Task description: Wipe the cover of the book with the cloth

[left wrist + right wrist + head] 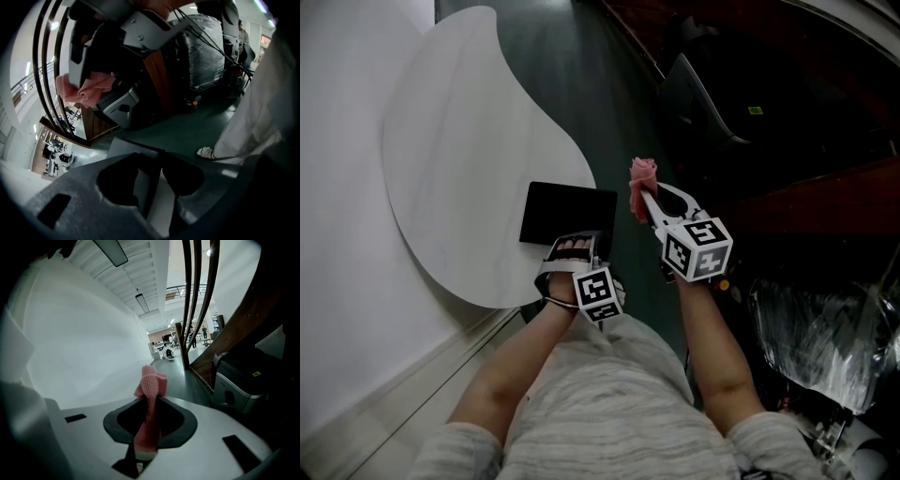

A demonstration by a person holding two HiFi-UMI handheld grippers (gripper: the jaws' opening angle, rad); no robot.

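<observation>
A black book (567, 214) lies flat on the white table (469, 141), close to the table's near rounded edge. My left gripper (574, 246) sits at the book's near edge. In the left gripper view the book (126, 152) runs edge-on between the two dark jaws of the left gripper (157, 180), which are closed on it. My right gripper (649, 199) is raised just right of the book, off the table, shut on a pink cloth (642, 178). The cloth (150, 408) stands up from between the right gripper's (149, 427) jaws, bunched at its top.
A dark printer-like machine (703, 103) and dark wooden stair panels stand to the right across the green floor. A plastic-wrapped bundle (816, 337) sits at the lower right. The white wall runs along the table's left side. The person's sandalled foot (206, 152) is on the floor.
</observation>
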